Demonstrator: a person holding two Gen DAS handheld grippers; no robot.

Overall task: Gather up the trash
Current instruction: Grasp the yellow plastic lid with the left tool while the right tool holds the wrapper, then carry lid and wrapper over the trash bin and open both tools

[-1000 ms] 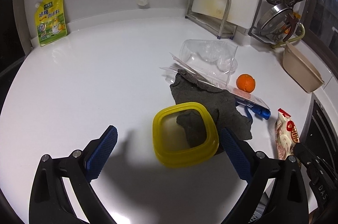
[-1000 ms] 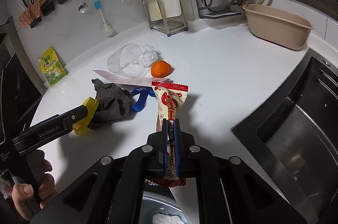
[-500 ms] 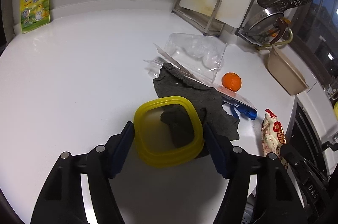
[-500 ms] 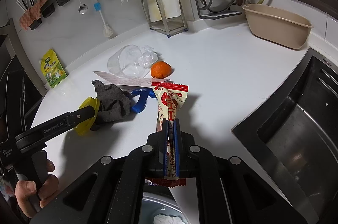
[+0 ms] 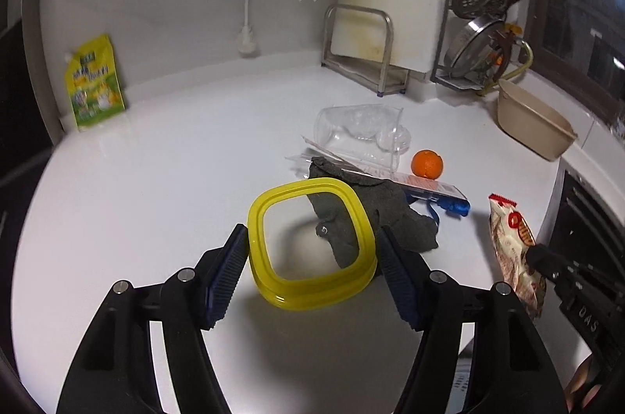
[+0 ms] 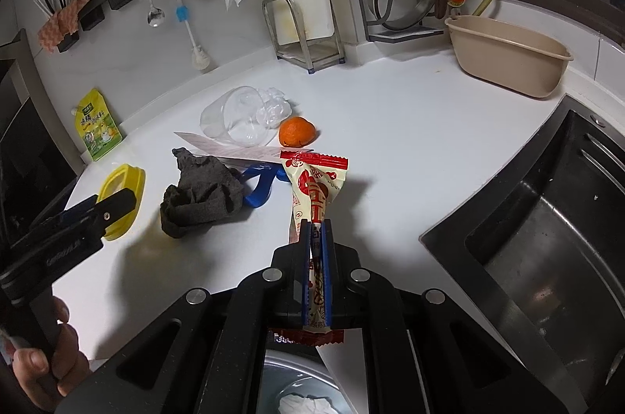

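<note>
The right gripper [image 6: 316, 242] is clamped on the snack wrapper [image 6: 314, 187]; the left gripper [image 5: 312, 254] pinches the yellow lid [image 5: 310, 242]. Beside the grey cloth [image 5: 375, 215], cup [image 5: 359, 136] and orange [image 5: 427, 163] remain.

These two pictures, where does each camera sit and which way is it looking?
Left wrist view: sits on the left tool, looking forward along its blue fingers at the yellow lid held between them; the right tool shows at the right edge.
Right wrist view: sits on the right tool, looking across the counter past the red snack wrapper it pinches; the left tool and a hand show at left.
Both share the orange, grey cloth, lid and wrapper.
</note>
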